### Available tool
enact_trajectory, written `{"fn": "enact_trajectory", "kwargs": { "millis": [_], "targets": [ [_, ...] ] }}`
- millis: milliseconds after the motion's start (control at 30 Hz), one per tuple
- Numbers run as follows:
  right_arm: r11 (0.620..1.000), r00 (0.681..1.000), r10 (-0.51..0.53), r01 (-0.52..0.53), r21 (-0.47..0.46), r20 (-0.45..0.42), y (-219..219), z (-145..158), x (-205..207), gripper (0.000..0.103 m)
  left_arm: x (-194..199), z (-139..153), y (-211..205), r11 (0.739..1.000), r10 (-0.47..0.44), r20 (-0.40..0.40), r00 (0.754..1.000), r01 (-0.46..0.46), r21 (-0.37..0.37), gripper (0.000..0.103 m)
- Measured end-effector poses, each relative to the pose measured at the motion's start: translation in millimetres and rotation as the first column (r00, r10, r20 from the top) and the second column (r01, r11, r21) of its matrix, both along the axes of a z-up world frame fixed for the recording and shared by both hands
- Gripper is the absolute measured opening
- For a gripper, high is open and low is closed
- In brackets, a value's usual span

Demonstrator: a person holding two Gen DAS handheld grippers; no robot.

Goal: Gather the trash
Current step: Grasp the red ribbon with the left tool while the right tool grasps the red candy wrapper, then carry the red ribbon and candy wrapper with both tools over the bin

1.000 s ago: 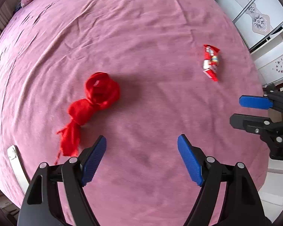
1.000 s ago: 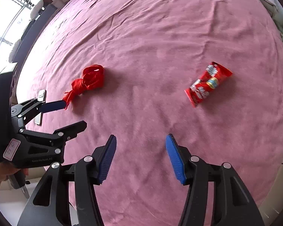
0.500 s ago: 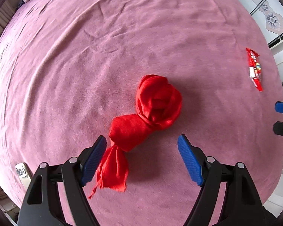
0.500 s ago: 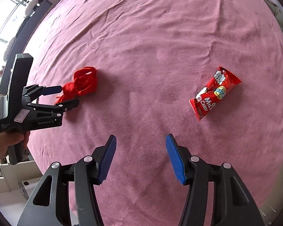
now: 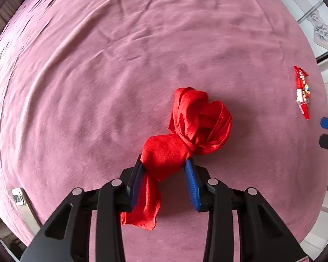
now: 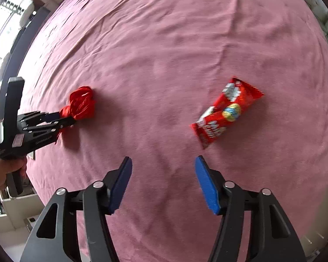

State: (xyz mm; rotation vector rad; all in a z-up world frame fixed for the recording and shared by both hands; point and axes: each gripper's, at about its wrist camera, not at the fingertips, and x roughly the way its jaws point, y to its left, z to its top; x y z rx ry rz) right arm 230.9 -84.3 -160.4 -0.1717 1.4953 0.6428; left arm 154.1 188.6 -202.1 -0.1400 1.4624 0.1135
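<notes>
**Left jaws closing on the red bag, right jaws widening short of the candy packet**

The knotted red plastic bag (image 5: 181, 144) lies on the pink bedspread (image 5: 120, 65), its ruffled open end pointing away from you and a loose tail trailing back toward the left wrist camera. Your left gripper (image 5: 165, 174) points down onto it, and its jaws are closing with the bag's bunched middle between them; the blue pads (image 5: 191, 181) already sit against the plastic on both sides (the bulge fills the gap from pad to pad). In the right wrist view the same gripper (image 6: 64, 119) shows side on, its tips at the bag (image 6: 81, 103), and your left hand (image 6: 4, 170) grips its black handle at the frame's left edge.

Well apart from the bag, toward your right, the red candy packet (image 6: 226, 112) lies flat and slanted on the bedspread (image 6: 164, 43); it shows only as a thin strip (image 5: 302, 91) near the right edge of the left wrist view. Your right gripper (image 6: 163, 181) hangs over bare cloth just short of that packet, its jaws opening and nothing between them; the packet sits ahead and slightly right of the right-hand pad.

A small silvery metal object (image 5: 19, 198) rests at the bed's near-left edge, too small to name.
</notes>
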Motion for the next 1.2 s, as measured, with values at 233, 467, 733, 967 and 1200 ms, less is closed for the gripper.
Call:
{"fn": "enact_trajectory", "kwargs": {
  "millis": [233, 467, 733, 967, 1200],
  "targets": [
    [0.997, 0.997, -0.079, 0.080, -0.020, 0.009, -26, -4, 22, 0.061, 27, 21, -44, 0.994, -0.069, 0.079, 0.994, 0.076, -0.083, 0.035],
    [0.985, 0.984, -0.173, 0.174, 0.009, -0.031, -35, -16, 55, 0.064, 61, 29, -92, 0.981, -0.089, 0.118, 0.989, 0.107, -0.159, 0.035],
    [0.984, 0.983, -0.177, 0.174, -0.046, -0.052, -20, -41, 77, 0.053, 78, 25, -113, 0.980, -0.069, 0.102, 0.992, 0.086, -0.181, 0.035],
    [0.993, 0.994, -0.106, 0.105, -0.049, -0.031, -20, -41, 63, 0.029, 84, 25, -117, 0.980, -0.075, 0.074, 0.994, 0.087, -0.180, 0.035],
    [0.992, 0.991, -0.128, 0.128, -0.017, -0.037, -57, -30, 41, 0.029, 75, 24, -128, 0.979, -0.065, 0.052, 0.997, 0.074, -0.192, 0.035]
  ]
}}
